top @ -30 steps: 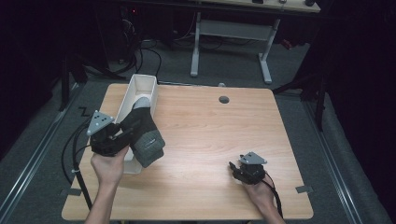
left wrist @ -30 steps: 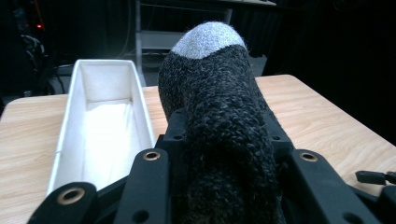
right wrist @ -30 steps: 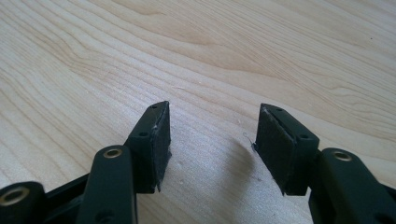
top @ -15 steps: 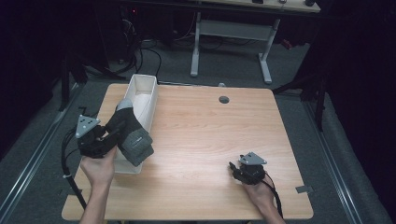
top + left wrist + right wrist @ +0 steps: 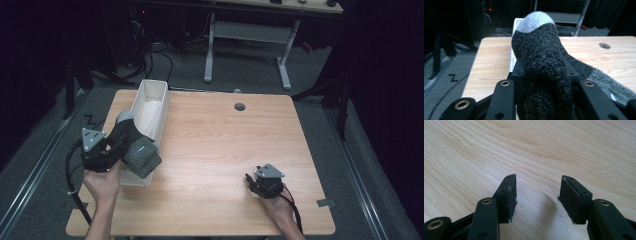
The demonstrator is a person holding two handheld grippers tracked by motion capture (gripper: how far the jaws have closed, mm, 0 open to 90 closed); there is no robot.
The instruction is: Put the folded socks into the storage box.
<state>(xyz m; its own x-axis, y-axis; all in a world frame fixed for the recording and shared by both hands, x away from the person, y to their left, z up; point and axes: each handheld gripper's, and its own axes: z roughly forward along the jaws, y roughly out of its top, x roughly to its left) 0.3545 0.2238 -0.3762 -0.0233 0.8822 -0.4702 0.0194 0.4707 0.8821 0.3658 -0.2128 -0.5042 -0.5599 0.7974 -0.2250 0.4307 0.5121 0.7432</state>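
The left gripper has its jaws clenched on a dark knitted sock with a pale grey toe, gripping it around the middle so both ends hang free. It holds the sock above the near end of the white bin, which stands along the left edge of the worktop, probably so the sock can be lowered inside. The right gripper rests near the front right corner; its jaws, which have just been closing a little, stand apart with nothing between them, likely kept out of the way
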